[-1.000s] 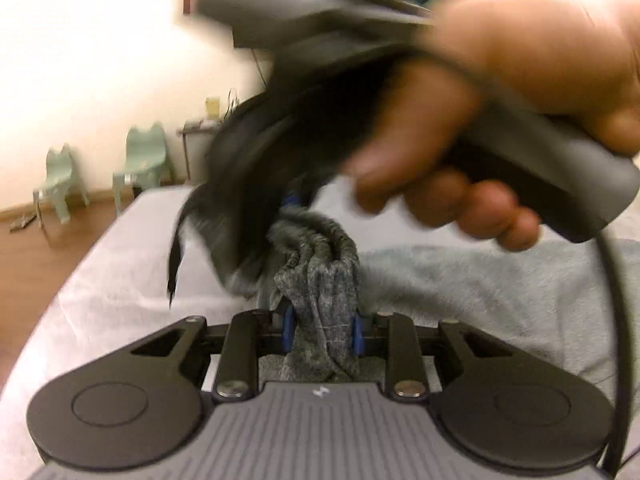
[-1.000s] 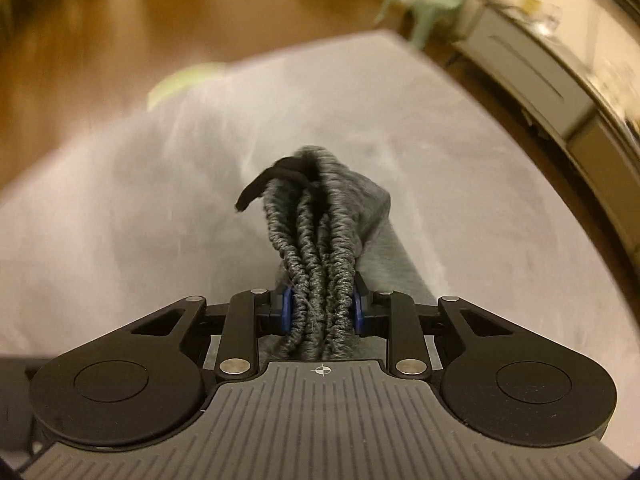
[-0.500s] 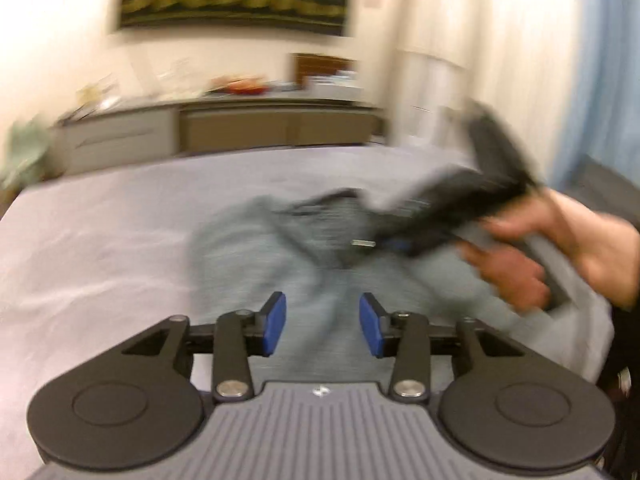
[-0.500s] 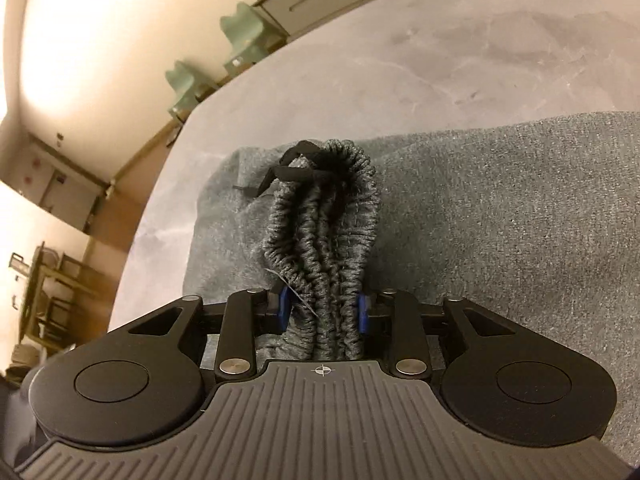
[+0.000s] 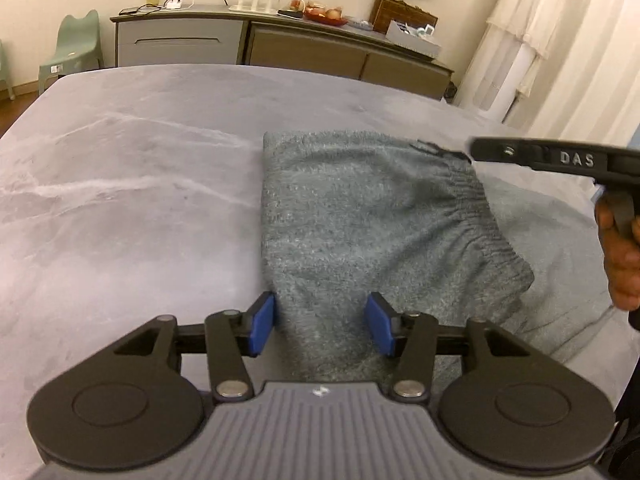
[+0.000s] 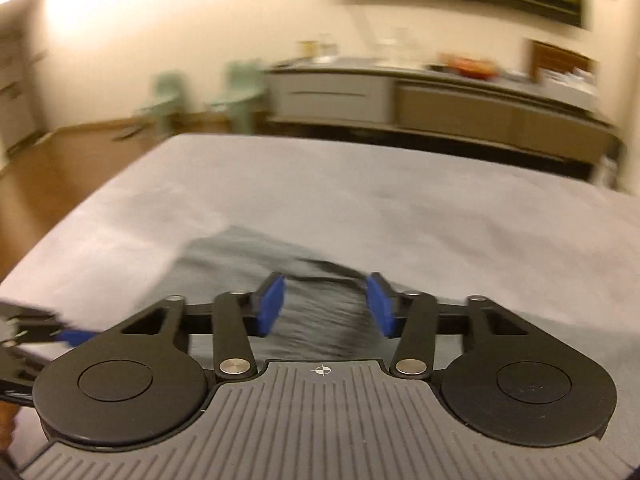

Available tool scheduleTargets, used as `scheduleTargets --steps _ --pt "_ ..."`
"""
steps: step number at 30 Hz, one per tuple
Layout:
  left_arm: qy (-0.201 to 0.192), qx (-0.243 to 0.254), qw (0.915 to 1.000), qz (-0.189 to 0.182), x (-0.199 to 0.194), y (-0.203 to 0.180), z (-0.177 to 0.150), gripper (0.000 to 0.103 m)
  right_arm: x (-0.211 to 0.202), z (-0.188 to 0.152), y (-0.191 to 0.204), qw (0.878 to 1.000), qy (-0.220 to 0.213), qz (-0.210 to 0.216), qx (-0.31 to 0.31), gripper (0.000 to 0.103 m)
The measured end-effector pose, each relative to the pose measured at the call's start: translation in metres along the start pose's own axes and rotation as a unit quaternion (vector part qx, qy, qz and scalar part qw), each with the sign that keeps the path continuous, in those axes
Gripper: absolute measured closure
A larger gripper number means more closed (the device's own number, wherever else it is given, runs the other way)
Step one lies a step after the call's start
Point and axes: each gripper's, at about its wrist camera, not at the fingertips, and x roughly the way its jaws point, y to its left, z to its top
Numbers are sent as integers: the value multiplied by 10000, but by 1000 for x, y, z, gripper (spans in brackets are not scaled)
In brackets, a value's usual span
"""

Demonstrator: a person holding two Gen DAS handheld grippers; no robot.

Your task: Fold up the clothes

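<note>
A grey knitted garment (image 5: 368,216) lies folded on the grey bed (image 5: 132,168), its ribbed waistband toward the right. My left gripper (image 5: 322,326) is open and empty, just above the garment's near edge. My right gripper (image 6: 326,306) is open and empty over the garment's far part (image 6: 256,264), which is blurred in that view. The right gripper also shows in the left wrist view (image 5: 556,158), at the garment's far right corner, held by a hand (image 5: 622,256).
A long low cabinet (image 5: 280,46) with dishes and fruit on top stands against the far wall. A green child's chair (image 5: 76,50) stands at its left. White curtains (image 5: 532,32) hang at the right. Wooden floor (image 6: 44,176) lies left of the bed.
Both grippers have let go of the garment's waistband and opened. The garment now lies folded flat on the bed. Both grippers have swung to face the cabinet.
</note>
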Motion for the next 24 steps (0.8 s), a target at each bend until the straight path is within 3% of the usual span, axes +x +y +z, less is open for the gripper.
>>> scheduleTargets --steps 1,3,4,5,7,10,13,14,15,17,20,22,24 --pt "70 44 10000 49 3 0 -2 53 11 0 4 9998 179 98 -90 67" --pt "150 148 9996 174 5 -1 -6 46 43 -8 0 9971 738 -129 -142 66" --pt "127 212 9994 248 2 -2 -8 44 52 -13 -5 9970 755 -132 -54 55" --pt "124 189 9994 254 1 -1 -8 44 58 -16 -10 9970 759 -122 70 51" --pt "111 63 9998 166 0 3 -6 48 44 -17 -22 9964 646 -5 550 52" --pt "37 -88 9997 -228 -2 5 0 48 3 -26 -18 9982 132 256 535 55" --pt "243 156 9995 138 12 -2 -1 46 6 -39 -18 9973 194 373 602 57" --pt "243 167 9995 118 13 -3 0 47 9 -44 -18 9970 247 379 622 55" --pt "238 137 9996 32 11 -4 -1 47 12 -49 -19 9967 301 385 642 45" --pt "215 -34 9997 -142 10 -1 0 47 18 -59 -20 9961 408 396 681 45" --pt "208 -514 9975 -442 20 8 6 38 6 -63 -28 9975 294 181 614 42" --pt "158 -942 9933 -658 31 15 15 32 -7 -64 -35 9984 153 -17 538 42" --pt "187 -1471 9845 -934 38 24 20 36 -21 -65 -41 9987 12 -216 462 40"
